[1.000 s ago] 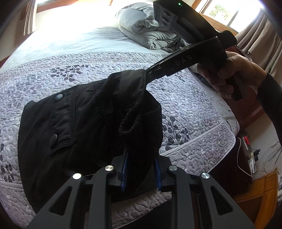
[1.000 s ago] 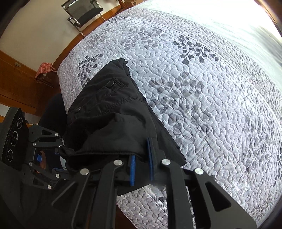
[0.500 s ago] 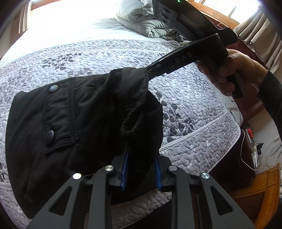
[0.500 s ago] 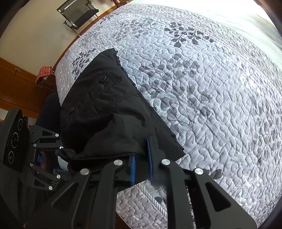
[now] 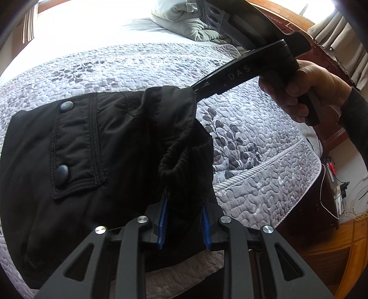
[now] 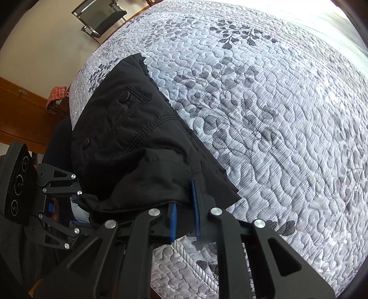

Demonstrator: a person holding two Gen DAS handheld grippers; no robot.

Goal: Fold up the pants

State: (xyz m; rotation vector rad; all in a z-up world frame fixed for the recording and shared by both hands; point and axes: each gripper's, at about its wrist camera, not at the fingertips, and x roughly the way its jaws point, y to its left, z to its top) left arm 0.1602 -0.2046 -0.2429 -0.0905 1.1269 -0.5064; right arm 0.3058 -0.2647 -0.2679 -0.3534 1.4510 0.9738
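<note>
Black pants (image 5: pixel 110 142), with a pocket flap and two snap buttons (image 5: pixel 61 174), lie partly folded on the grey quilted bedspread (image 5: pixel 253 147). My left gripper (image 5: pixel 184 207) is at the bottom of the left wrist view, its blue pads shut on a bunched fold of the pants' edge. A hand (image 5: pixel 306 92) holds my right gripper (image 5: pixel 195 88), whose tip pinches the far corner of the same edge. In the right wrist view the pants (image 6: pixel 138 138) stretch away to the left, with my right gripper (image 6: pixel 184 202) shut on the fabric. The left gripper (image 6: pixel 76 202) holds the other corner.
A folded grey duvet (image 5: pixel 191 25) lies at the head of the bed. The bed's edge (image 5: pixel 287 184) drops to a wooden stand with wires (image 5: pixel 340 188). Curtains (image 5: pixel 340 53) hang on the right. A chair (image 6: pixel 101 18) and a red checked cloth (image 6: pixel 56 96) stand beyond the bed.
Both grippers have sunk toward the bed with the pants' edge still clamped. More of the pants now lies flat on the quilt.
</note>
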